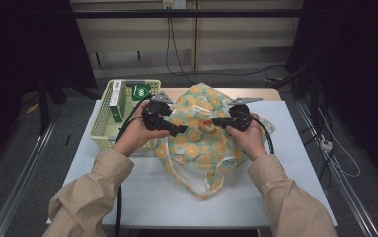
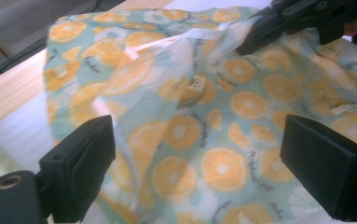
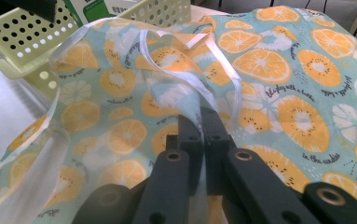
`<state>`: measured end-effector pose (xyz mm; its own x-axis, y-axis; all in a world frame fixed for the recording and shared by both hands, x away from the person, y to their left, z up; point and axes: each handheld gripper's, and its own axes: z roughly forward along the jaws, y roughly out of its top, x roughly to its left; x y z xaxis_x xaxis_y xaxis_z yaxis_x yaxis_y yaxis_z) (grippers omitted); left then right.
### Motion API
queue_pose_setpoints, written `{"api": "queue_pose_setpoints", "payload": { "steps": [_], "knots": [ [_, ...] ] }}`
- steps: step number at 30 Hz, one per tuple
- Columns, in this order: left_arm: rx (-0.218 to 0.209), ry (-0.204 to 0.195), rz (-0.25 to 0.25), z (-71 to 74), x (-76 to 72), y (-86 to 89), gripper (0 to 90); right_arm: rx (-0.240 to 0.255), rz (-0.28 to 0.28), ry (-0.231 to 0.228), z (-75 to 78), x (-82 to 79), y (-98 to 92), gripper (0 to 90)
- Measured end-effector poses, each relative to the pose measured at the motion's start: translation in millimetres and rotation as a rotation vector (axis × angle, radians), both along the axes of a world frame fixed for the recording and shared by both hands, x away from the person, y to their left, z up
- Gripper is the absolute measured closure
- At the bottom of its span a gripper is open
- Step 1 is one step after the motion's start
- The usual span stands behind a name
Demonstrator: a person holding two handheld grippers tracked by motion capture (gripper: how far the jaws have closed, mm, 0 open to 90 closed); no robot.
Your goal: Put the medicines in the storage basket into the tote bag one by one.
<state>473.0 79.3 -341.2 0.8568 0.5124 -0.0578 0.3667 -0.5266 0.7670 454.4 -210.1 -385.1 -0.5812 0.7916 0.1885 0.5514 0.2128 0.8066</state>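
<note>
**Both hands raised side by side, one gripper spread, one pinched**

Left gripper (image 1: 179, 130): held in the left hand (image 1: 136, 132), tips pointing inward toward the other gripper; jaws stand wide apart, nothing pressed between the pads. Right gripper (image 1: 215, 121): held in the right hand (image 1: 245, 136), tips pointing inward; jaws fully closed, pinching a fold of thin fabric. Forearms in beige sleeves (image 1: 95, 190) angle in from the near edge.

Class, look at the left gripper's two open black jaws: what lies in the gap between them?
In the left gripper view, the orange-print teal fabric bag lies beyond the gap; the left gripper is not pressing it.
</note>
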Motion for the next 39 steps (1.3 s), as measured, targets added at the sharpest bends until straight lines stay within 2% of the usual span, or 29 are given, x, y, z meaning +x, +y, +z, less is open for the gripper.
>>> {"api": "queue_pose_setpoints", "payload": {
  "steps": [1, 2, 6, 10, 11, 14, 16, 18, 19, 20, 21, 23, 25, 26, 27, 29, 32, 34, 35, 36, 37, 39],
  "knots": [
    [-0.007, 0.001, 0.012, 0.7, 0.4, 2.9, 9.9, 0.001, -0.002, 0.001, 0.0, 0.1, -0.5, 89.9],
    [0.007, -0.005, 0.021, 1.8, 1.3, 6.1, 9.8, 0.001, -0.001, 0.0, -0.1, 0.2, -0.9, 89.9],
    [-0.006, -0.001, 0.042, 3.8, 5.5, 16.7, 9.7, 0.003, -0.006, -0.002, 0.0, 0.2, -2.4, 89.9],
    [0.023, -0.01, 0.058, 3.9, 10.9, 26.3, 9.4, 0.008, -0.006, -0.006, 1.6, -0.5, -3.4, 89.8],
    [0.011, -0.001, 0.069, 3.4, 12.2, 28.5, 9.4, 0.009, -0.006, -0.006, 2.0, -0.7, -3.6, 89.9],
    [0.025, -0.011, 0.088, 3.5, 17.2, 36.2, 9.5, 0.008, -0.004, -0.006, 1.6, -0.3, -4.5, 89.9],
    [0.017, -0.014, 0.105, 2.9, 20.8, 40.9, 9.6, 0.01, -0.007, -0.004, 1.4, 0.0, -5.1, 89.9],
    [0.033, -0.029, 0.144, 2.5, 23.4, 44.5, 9.6, 0.011, -0.007, -0.004, 1.3, 0.3, -5.0, 89.9],
    [0.022, -0.013, 0.133, 1.5, 26.5, 47.4, 9.7, 0.011, -0.005, -0.004, 1.0, 0.5, -4.8, 89.9],
    [0.035, -0.027, 0.161, 0.7, 27.6, 48.4, 9.7, 0.011, -0.004, -0.003, 0.9, 0.7, -4.5, 89.9],
    [0.024, -0.018, 0.152, -0.4, 30.7, 50.9, 9.7, 0.01, -0.003, -0.003, 0.7, 0.8, -4.3, 89.8],
    [0.018, -0.02, 0.173, -2.2, 35.2, 54.3, 9.6, 0.013, -0.002, -0.002, 0.5, 1.3, -4.1, 89.9],
    [0.024, -0.026, 0.191, -3.9, 39.7, 57.2, 9.9, 0.015, -0.002, -0.001, 0.2, 1.9, -4.4, 89.9],
    [0.044, -0.041, 0.22, -4.8, 40.9, 57.6, 9.8, 0.019, -0.003, 0.001, 0.1, 1.9, -4.5, 89.9],
    [0.033, -0.032, 0.204, -6.4, 44.3, 59.9, 10.0, 0.02, -0.003, 0.002, -0.1, 2.1, -4.8, 89.9],
    [0.039, -0.034, 0.217, -9.7, 49.4, 63.3, 10.3, 0.022, -0.003, 0.002, -0.1, 2.5, -5.6, 89.9],
    [0.02, -0.026, 0.265, -15.5, 56.5, 68.3, 10.0, 0.026, -0.003, 0.002, 0.3, 3.2, -7.4, 89.9],
    [0.033, -0.045, 0.304, -17.9, 59.8, 70.9, 10.0, 0.025, -0.004, 0.0, 1.3, 3.4, -9.0, 89.9],
    [0.03, -0.037, 0.286, -18.7, 62.7, 73.6, 10.0, 0.03, -0.007, -0.002, 1.8, 3.5, -9.8, 89.9],
    [0.039, -0.043, 0.293, -19.3, 64.8, 75.7, 10.3, 0.032, -0.007, -0.002, 2.0, 3.5, -10.6, 89.9],
    [0.025, -0.033, 0.31, -20.4, 66.7, 76.5, 10.2, 0.03, -0.007, -0.001, 2.2, 3.4, -11.2, 89.9],
    [0.027, -0.031, 0.33, -20.4, 71.1, 79.0, 10.1, 0.032, -0.006, 0.0, 2.4, 3.3, -12.1, 89.8]
  ]
}}
